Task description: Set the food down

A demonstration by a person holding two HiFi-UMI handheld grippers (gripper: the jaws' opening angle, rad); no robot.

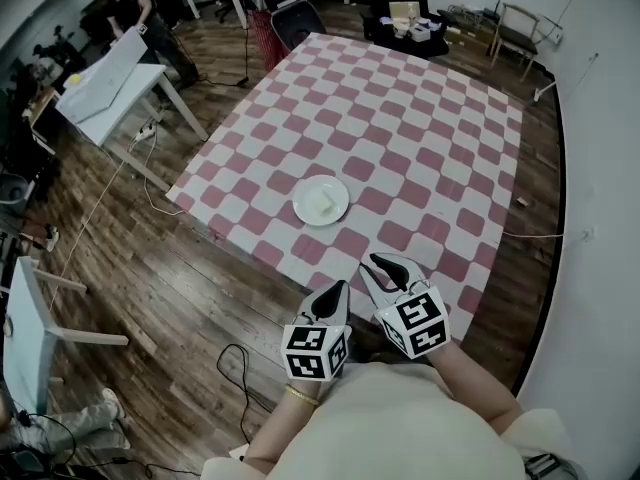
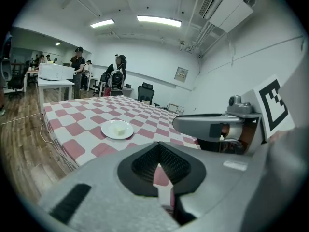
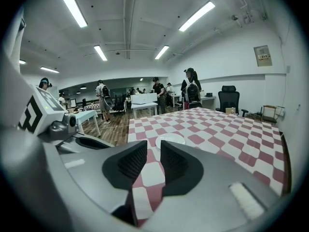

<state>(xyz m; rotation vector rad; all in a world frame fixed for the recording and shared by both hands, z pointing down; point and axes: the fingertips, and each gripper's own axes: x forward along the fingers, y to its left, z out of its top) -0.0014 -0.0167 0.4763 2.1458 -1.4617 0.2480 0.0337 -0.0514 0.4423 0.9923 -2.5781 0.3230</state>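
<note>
We see the food (image 1: 323,203) lying on the plate (image 1: 306,214) on the bench (image 1: 430,128), ahead of both grippers and well apart from them. The right gripper (image 3: 153,146), its jaws a little apart and empty, points straight at it. The left gripper (image 2: 158,146), its jaws together on nothing, has it ahead and to the left.

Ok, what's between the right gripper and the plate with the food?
Only bare checkered tablecloth: the head view shows nothing else between the right gripper and the plate. The right gripper view shows the same.
</note>
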